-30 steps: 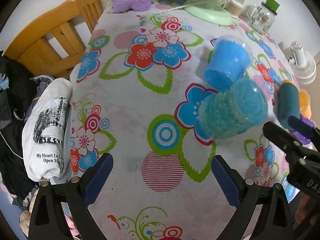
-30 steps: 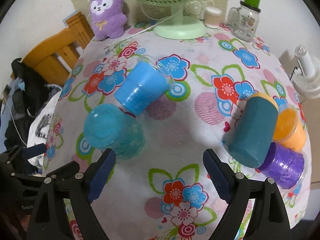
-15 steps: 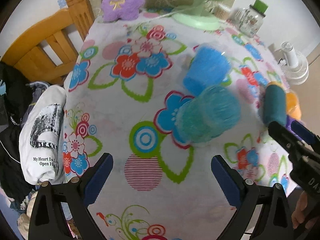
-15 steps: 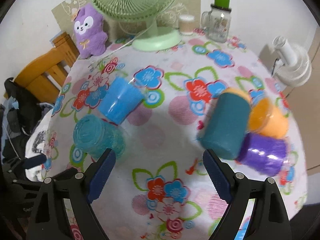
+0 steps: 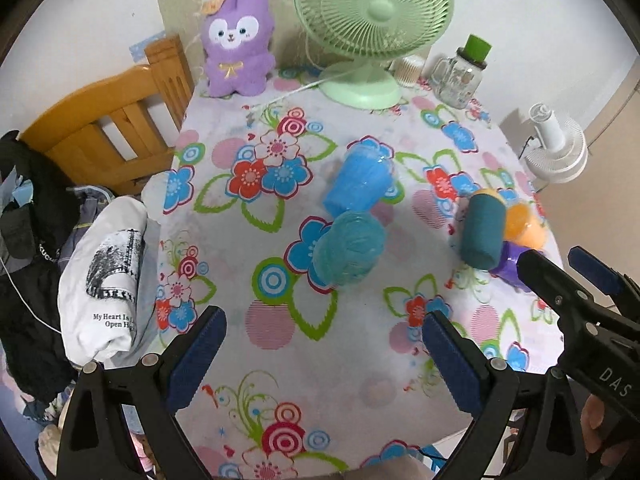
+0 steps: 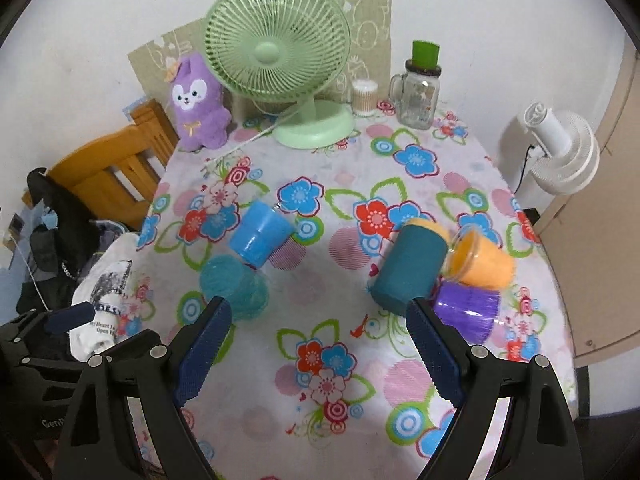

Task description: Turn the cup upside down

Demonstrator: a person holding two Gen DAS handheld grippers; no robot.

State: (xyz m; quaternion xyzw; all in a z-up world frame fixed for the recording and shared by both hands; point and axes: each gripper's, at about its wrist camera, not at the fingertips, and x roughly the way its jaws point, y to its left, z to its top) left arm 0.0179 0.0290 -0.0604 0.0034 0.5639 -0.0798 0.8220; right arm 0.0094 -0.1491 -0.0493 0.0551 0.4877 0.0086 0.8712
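Observation:
Several plastic cups lie on their sides on the floral tablecloth [image 6: 320,272]. A clear teal cup [image 5: 348,254] [image 6: 236,286] lies at centre-left, touching a bright blue cup [image 5: 358,184] [image 6: 262,234] behind it. On the right, a dark teal cup [image 6: 408,270] [image 5: 482,236], an orange cup [image 6: 478,258] [image 5: 522,226] and a purple cup [image 6: 468,308] [image 5: 510,266] lie clustered together. My left gripper [image 5: 322,356] is open and empty, above the near table, short of the clear teal cup. My right gripper [image 6: 320,354] is open and empty, between the two cup groups.
A green desk fan [image 6: 280,56], a purple plush toy [image 6: 198,106], a glass jar mug with green lid [image 6: 418,92] and a small container [image 6: 364,98] stand at the table's back. A wooden chair [image 5: 112,128] and clothes [image 5: 100,280] are at left. A white fan [image 6: 560,152] stands right.
Both grippers have pulled back and risen, so the whole table and back wall now show. Both stay open. The cups have not moved.

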